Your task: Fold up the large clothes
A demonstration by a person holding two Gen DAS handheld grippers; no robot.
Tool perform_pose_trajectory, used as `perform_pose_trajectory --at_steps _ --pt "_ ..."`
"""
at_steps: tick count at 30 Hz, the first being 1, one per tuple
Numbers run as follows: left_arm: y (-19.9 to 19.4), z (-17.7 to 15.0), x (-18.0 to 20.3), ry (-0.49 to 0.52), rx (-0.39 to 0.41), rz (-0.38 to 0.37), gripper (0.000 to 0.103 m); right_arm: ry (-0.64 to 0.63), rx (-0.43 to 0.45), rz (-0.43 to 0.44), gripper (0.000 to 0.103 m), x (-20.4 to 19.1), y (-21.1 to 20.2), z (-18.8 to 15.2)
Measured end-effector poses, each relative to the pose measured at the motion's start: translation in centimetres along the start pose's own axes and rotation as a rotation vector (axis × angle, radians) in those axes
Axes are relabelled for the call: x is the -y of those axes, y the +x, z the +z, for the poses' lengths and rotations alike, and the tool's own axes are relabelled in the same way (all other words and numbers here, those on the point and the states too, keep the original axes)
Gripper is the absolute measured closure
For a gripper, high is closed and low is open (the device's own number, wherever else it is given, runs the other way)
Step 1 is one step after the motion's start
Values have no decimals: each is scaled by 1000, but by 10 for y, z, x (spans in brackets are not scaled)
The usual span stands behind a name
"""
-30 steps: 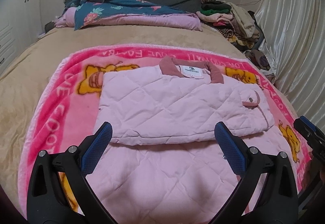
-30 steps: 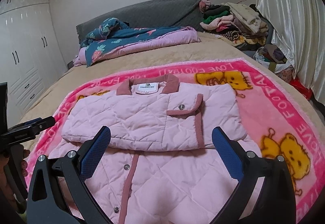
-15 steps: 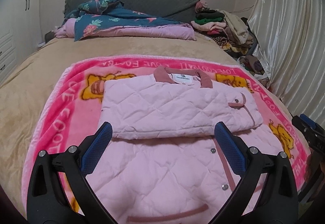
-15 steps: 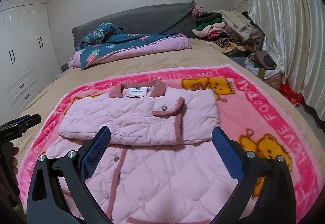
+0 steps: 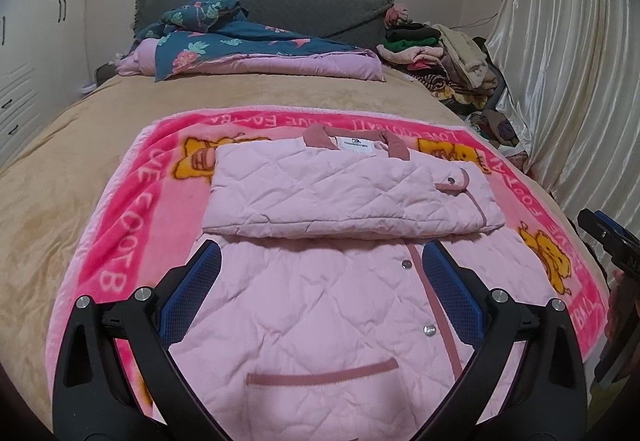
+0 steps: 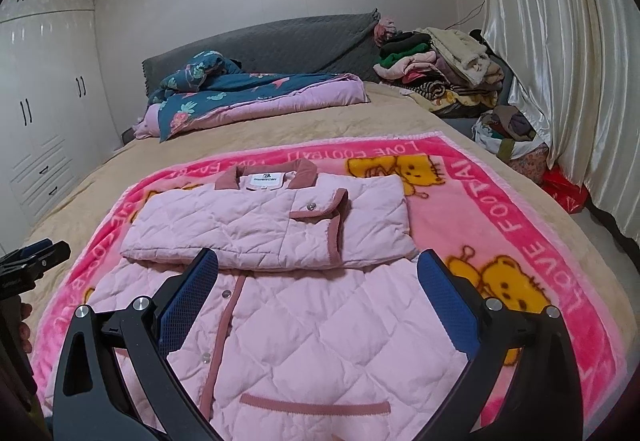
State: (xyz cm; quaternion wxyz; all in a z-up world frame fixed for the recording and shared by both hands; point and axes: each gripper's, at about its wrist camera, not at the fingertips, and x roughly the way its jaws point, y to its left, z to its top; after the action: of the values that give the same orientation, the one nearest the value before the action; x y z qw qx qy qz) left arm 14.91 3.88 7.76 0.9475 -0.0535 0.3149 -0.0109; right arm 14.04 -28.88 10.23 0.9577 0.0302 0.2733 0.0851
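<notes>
Both grippers have drawn back toward the foot of the bed, exposing the pink quilted jacket (image 5: pixel 340 249)'s lower pocket trim. Left gripper (image 5: pixel 320 285) and right gripper (image 6: pixel 318 289) hover above it, jaws spread wide, holding nothing. Sleeves folded across its chest, it lies on a pink cartoon blanket (image 6: pixel 516 225).

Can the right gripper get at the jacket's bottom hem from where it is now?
Probably yes. The right gripper is open above the pink quilted jacket, and nothing lies on the lower panel. The hem itself runs off the bottom of the view.
</notes>
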Motion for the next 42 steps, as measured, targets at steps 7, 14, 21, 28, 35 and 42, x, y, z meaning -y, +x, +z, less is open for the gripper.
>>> perform_pose_trajectory --at_steps 7,14,21,28,35,42 --pt "-20 -8 7 7 14 13 8 0 0 4 4 2 -12 -5" --pt "-34 -17 11 9 20 24 8 -1 6 -4 4 9 -32 -14" --pt "-42 -23 13 12 20 32 8 -10 5 -9 4 14 -43 -19" --pt "-50 -39 15 15 11 44 8 -21 -5 -11 4 17 -50 -28" --pt "-52 -52 16 13 -1 59 8 -23 -22 -17 4 23 -56 -40" --pt "-52 -64 16 16 -18 71 8 -30 -37 -22 4 30 -59 -48"
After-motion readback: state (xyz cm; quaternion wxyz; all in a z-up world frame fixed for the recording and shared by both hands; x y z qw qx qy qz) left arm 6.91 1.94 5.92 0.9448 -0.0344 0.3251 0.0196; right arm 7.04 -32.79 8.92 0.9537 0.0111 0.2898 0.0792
